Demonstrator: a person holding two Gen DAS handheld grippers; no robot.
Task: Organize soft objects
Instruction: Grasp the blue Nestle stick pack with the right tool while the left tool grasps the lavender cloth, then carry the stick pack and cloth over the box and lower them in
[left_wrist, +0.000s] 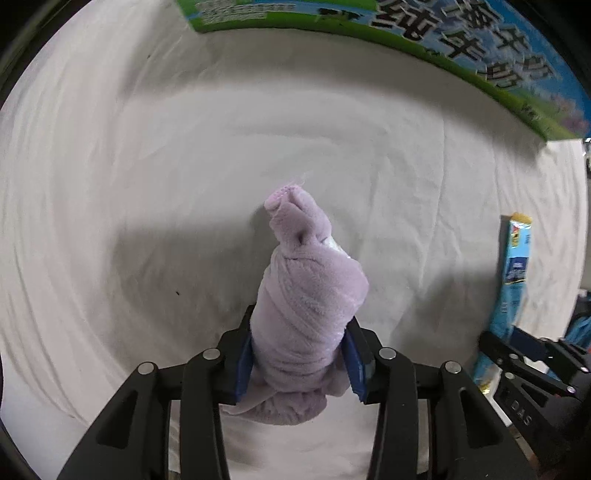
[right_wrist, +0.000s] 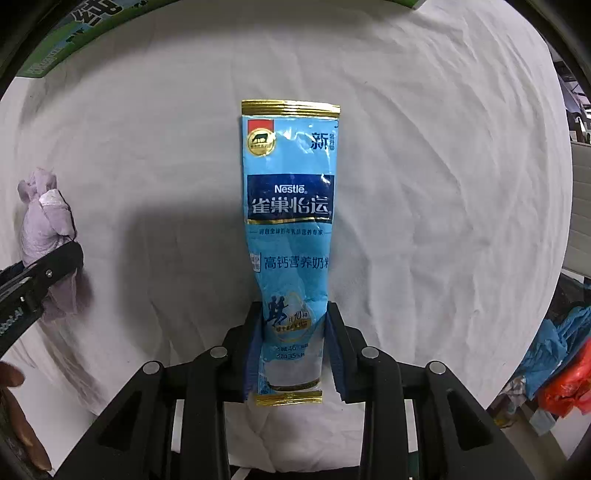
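Note:
My left gripper (left_wrist: 300, 332) is shut on a rolled lilac fleece cloth (left_wrist: 308, 291), which sticks out forward above the white sheet (left_wrist: 147, 166). My right gripper (right_wrist: 293, 332) is shut on the lower part of a light blue Nestle powder sachet (right_wrist: 290, 221) with gold sealed ends, held lengthwise over the sheet. In the right wrist view the cloth (right_wrist: 44, 218) and the left gripper's finger (right_wrist: 55, 264) show at the left edge. In the left wrist view the sachet (left_wrist: 515, 273) and the right gripper (left_wrist: 517, 362) show at the right edge.
A green and blue milk carton box (left_wrist: 461, 48) stands at the far edge of the sheet; it also shows in the right wrist view (right_wrist: 74, 33). Blue and red plastic bags (right_wrist: 557, 369) lie off the sheet at the right.

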